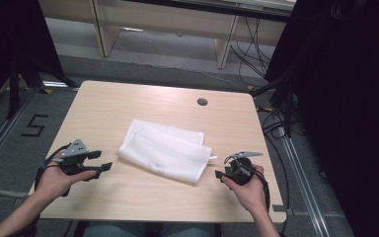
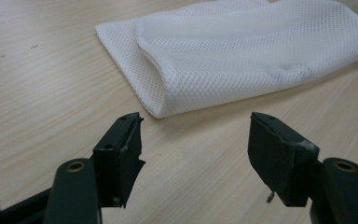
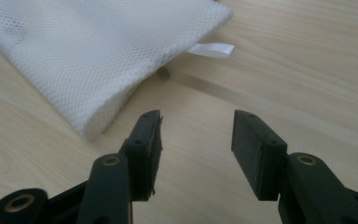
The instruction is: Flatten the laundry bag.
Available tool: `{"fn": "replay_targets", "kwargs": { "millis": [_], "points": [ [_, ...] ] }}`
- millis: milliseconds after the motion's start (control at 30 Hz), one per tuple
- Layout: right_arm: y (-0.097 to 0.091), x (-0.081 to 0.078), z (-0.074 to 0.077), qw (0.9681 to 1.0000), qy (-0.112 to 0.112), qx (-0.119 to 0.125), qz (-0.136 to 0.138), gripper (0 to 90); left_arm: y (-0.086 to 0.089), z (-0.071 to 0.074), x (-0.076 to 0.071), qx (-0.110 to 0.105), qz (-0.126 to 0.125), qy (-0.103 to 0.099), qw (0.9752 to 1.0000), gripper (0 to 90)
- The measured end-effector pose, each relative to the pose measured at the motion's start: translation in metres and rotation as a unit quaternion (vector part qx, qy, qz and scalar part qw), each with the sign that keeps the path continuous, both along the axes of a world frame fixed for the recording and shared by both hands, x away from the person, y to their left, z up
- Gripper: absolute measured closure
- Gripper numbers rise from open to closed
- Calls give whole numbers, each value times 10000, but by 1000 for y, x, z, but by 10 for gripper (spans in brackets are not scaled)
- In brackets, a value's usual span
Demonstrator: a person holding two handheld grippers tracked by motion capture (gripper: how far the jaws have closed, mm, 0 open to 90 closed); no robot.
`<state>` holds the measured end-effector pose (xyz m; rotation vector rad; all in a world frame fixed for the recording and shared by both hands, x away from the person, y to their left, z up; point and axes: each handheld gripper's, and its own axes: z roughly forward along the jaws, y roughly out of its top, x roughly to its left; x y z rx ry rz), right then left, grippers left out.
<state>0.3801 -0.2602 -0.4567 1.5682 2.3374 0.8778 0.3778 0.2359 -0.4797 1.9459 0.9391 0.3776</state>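
Wooden table (image 1: 128, 197) bears folded mesh bag (image 1: 165, 150) beside a grommet hole (image 1: 202, 101).

A white mesh bag (image 1: 165, 152), folded flat, lies slantwise at the table's middle, a small ribbon loop at one corner.

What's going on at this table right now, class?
A person sits at a wooden table with a gripper in each hand. A folded white mesh bag lies between them. The left gripper and the right gripper both rest open on either side of the bag, pointing toward it without touching it. A small white loop sticks out from the bag's edge near the right gripper.
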Motion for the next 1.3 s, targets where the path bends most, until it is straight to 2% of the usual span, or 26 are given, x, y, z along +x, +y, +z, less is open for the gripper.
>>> {"fn": "replay_targets", "kwargs": {
  "millis": [100,200,233,267,333,433,467,500,533,567,633,700,733,800,833,867,900,933,967,1000,1033,1067,1100,1233,1267,1300],
  "points": [
    [-2,2,0,10000,-11,8,56,528,-4,0,0,-48,-94,40,9999,374],
    [-5,4,-2,9999,-58,61,-134,503,-13,1,-1,-159,-229,132,9995,412],
    [-6,7,-5,9995,-187,234,-133,495,-16,0,-2,-101,-264,173,9995,413],
    [-8,8,-4,9997,-102,181,-100,490,-19,-1,-3,-27,-326,192,9993,414],
    [-11,14,-1,9994,8,340,-34,486,-25,-4,-4,94,-560,190,9982,426],
    [-9,21,5,9995,-29,327,-46,488,-33,-1,-7,137,-725,235,9970,448],
    [-8,23,6,9998,-87,162,-34,489,-37,1,-7,151,-800,205,9965,464],
    [-5,25,7,9999,-98,124,-6,493,-42,3,-7,135,-882,220,9958,476],
    [-1,28,9,9998,-123,104,112,495,-45,5,-7,218,-984,208,9947,490],
    [2,30,10,9999,-70,45,134,499,-49,6,-7,299,-1055,308,9935,512],
    [7,37,12,9998,-120,-25,147,516,-57,7,-6,360,-1106,353,9926,550],
    [10,46,14,9996,-103,-19,268,545,-67,10,-2,498,-1255,479,9897,587],
    [14,49,14,9997,-131,-35,211,557,-72,12,0,526,-1289,540,9888,602],
    [18,58,16,9990,-234,-175,333,581,-82,13,4,574,-1364,486,9878,630],
    [21,61,17,9989,-218,-181,371,587,-89,15,8,659,-1505,403,9856,644],
    [25,66,18,9987,-240,-239,392,588,-96,15,11,678,-1587,410,9841,656],
    [31,69,20,9989,-155,-227,375,589,-103,14,12,701,-1617,423,9834,666],
    [35,74,19,9982,-278,-259,453,589,-108,14,14,736,-1676,438,9821,679],
    [39,78,20,9977,-291,-301,536,589,-108,14,14,736,-1676,438,9821,689],
    [47,81,22,9982,-175,-306,487,589,-121,13,17,896,-1842,478,9776,705],
    [52,85,22,9974,-314,-421,500,587,-126,13,20,961,-1902,449,9760,717],
    [56,90,22,9971,-349,-410,544,583,-129,13,21,1041,-1971,511,9735,727],
    [61,93,23,9974,-252,-444,517,576,-134,11,21,937,-1931,531,9752,728],
    [73,108,18,9967,-189,-498,614,554,-145,7,29,1090,-2057,603,9707,746],
    [76,110,15,9968,-149,-495,616,549,-147,5,30,1072,-2021,674,9711,754],
    [79,113,13,9971,-65,-484,590,543,-148,4,32,1139,-2078,672,9692,768]
  ]
}}
